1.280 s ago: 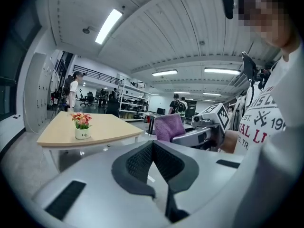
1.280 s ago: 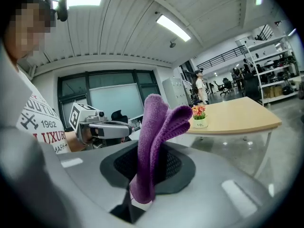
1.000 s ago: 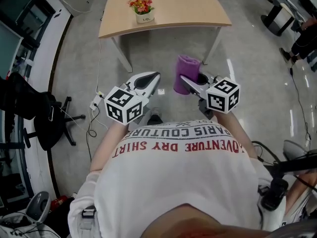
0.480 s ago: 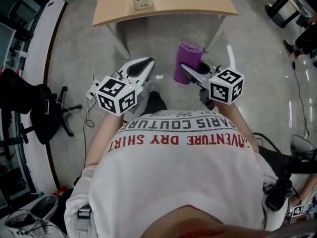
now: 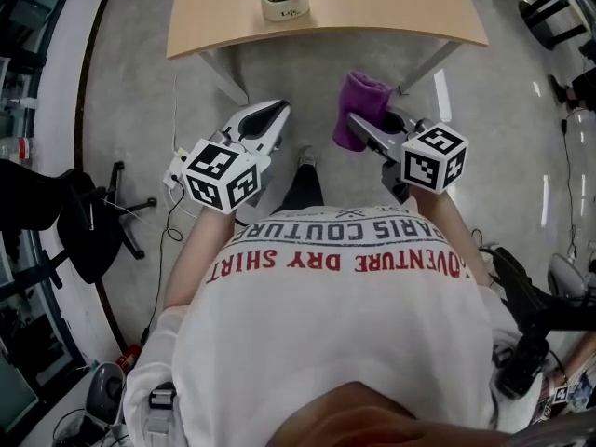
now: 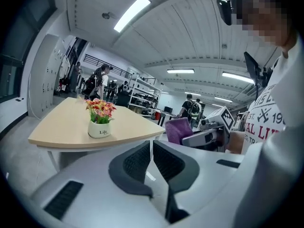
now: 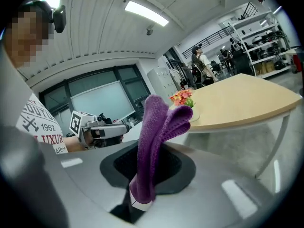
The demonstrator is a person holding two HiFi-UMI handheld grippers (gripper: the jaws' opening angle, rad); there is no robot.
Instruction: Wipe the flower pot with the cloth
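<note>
Since the flower pot (image 5: 284, 7) stands on the table (image 5: 400, 12), well ahead, the right gripper (image 5: 361, 130), clamped on the purple cloth (image 5: 361, 105), should bring the loose fold flat against its side; the left gripper (image 5: 273, 113), jaws together and empty, could steady the pot.
</note>
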